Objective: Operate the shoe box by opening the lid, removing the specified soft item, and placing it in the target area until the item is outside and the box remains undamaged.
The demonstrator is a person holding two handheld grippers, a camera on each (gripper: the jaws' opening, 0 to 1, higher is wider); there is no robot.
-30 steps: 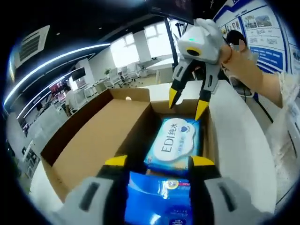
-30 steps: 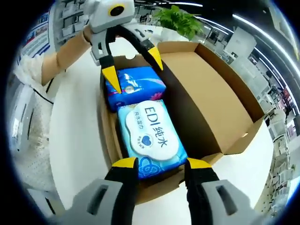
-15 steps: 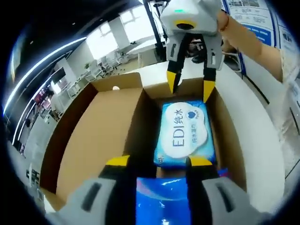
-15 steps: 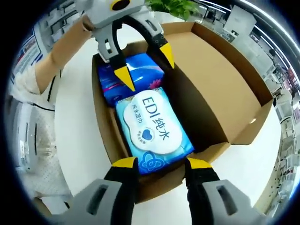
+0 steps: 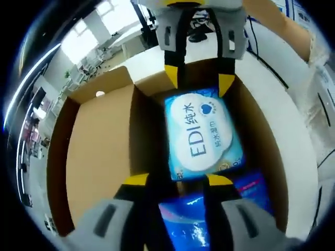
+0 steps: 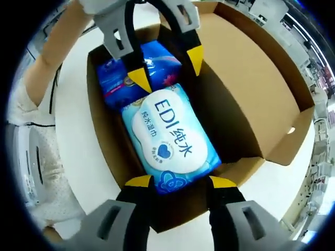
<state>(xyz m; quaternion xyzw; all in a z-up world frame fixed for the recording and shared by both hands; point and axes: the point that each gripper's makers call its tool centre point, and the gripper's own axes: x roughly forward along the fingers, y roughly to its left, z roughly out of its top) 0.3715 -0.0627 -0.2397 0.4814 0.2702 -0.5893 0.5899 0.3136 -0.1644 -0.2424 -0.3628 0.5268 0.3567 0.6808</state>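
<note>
Both claws had dropped lower over the open shoe box [image 6: 246, 99] within the last second. Nearest, the right claw [image 6: 180, 181] stood released, straddling one end of the EDI wet-wipes pack [image 6: 170, 141] inside; beyond it, the left claw [image 6: 165, 65] spread over the blue pack [image 6: 118, 73]. Grasping looked imminent.

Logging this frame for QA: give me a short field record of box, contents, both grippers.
box: shoe box, lid folded open
contents: light blue wipes pack; dark blue pack beside it
left gripper: open, jaws over the dark blue pack's end
right gripper: open, jaws at the wipes pack's near end
item out: not yet
</note>
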